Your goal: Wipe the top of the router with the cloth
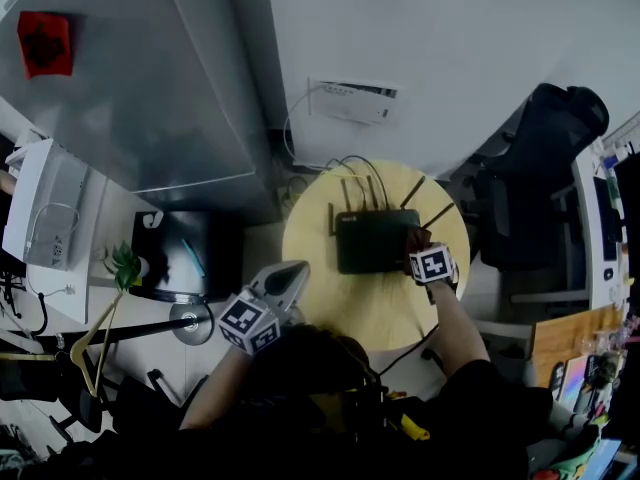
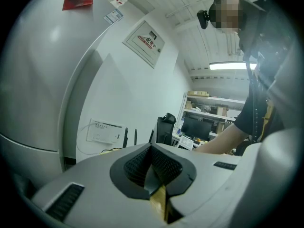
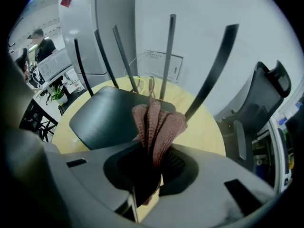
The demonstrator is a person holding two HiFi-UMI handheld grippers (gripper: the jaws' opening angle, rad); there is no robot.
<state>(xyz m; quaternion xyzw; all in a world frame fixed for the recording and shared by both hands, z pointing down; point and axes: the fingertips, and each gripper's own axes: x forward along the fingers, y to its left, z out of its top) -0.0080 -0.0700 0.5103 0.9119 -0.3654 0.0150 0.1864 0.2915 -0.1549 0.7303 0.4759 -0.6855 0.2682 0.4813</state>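
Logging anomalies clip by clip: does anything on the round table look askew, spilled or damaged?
Nothing stands out. The router lies flat on the table, antennas raised. The right gripper holds the bunched cloth by the router; the left gripper is shut, empty.

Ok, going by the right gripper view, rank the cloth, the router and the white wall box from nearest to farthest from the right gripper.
1. cloth: clamped in the right gripper, centre.
2. router: just beyond, left of centre.
3. white wall box: farthest back, upper centre.
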